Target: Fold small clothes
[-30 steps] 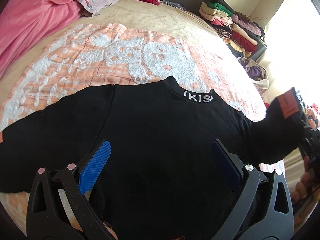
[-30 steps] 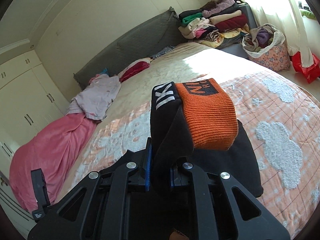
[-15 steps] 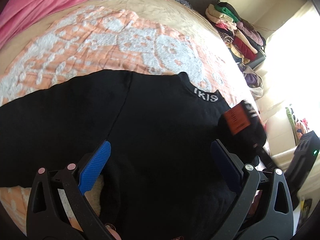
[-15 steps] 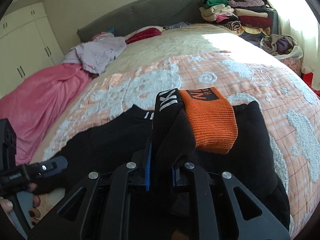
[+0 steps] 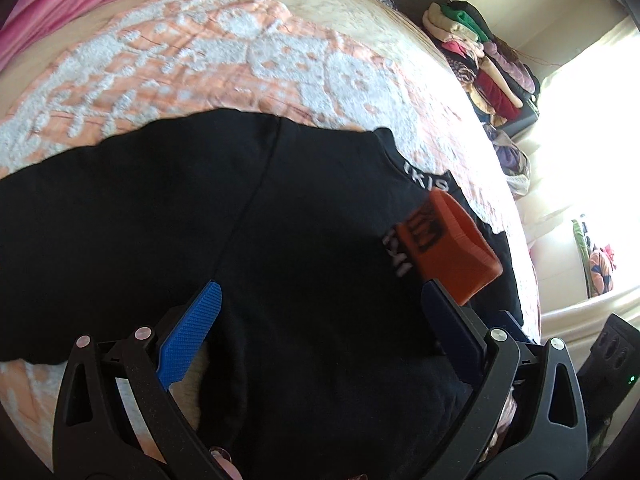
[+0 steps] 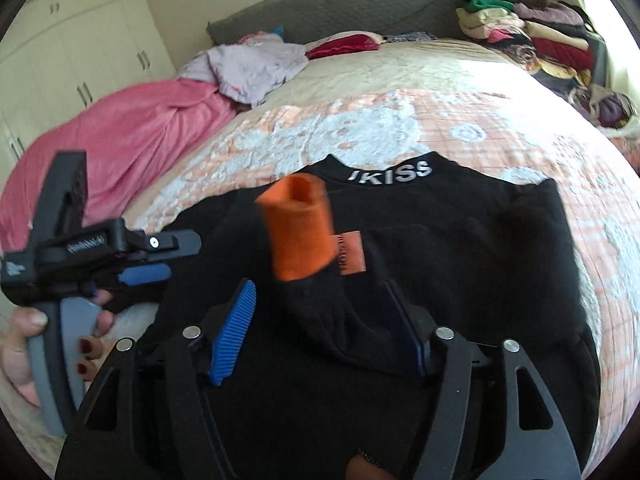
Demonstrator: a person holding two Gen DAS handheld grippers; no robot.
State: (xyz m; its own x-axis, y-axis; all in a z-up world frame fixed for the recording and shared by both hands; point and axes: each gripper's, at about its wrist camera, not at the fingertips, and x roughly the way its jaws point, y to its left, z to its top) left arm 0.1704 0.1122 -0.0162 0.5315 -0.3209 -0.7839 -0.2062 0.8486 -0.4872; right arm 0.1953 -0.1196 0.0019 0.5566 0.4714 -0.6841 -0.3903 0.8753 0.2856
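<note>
The right gripper [image 6: 320,332] has ribbed blue pads [image 6: 234,334]; its jaws are opening, with the black sleeve lying loose between them, pressed by neither pad. The soft black sweatshirt [image 6: 460,248] lies flat on the bed. Its ribbed orange cuff [image 6: 298,228], tube-shaped, lies folded across the chest, below the lettered collar [image 6: 390,171]. The left gripper [image 5: 320,332] stands wide over the sweatshirt, holding nothing. Beyond the collar spreads the tufted peach quilt [image 6: 400,120].

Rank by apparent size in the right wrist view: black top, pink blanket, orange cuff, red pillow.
1. black top
2. pink blanket
3. orange cuff, though it is close to the camera, so its true rank against the pillow is unsure
4. red pillow
</note>
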